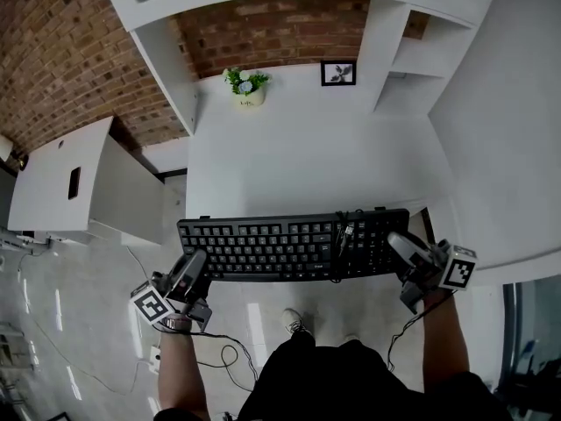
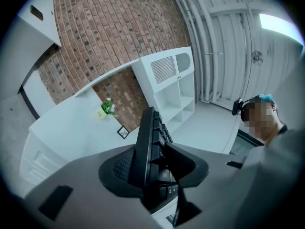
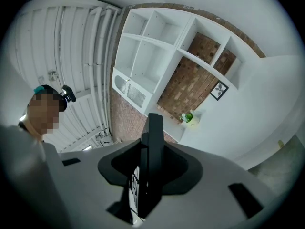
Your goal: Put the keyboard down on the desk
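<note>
Black keyboard (image 1: 294, 246) was held by both ends, left gripper (image 1: 193, 268) clenched on its left end, right gripper (image 1: 401, 251) clenched on its right end, keyboard stretched along the near edge of the white desk (image 1: 298, 160) (contact with the top unclear), potted plant (image 1: 246, 84) and framed picture (image 1: 338, 73) stood at the back.

Brightly and evenly lit, with only a faint, soft shadow beneath the keyboard (image 1: 294, 248). Pale glare streaks on the glossy floor (image 1: 96, 323) below the keyboard. Heavily bent at the fisheye edges, black-cornered in both gripper views. Blurred close around the keyboard's clamped ends, sharper beyond it.
</note>
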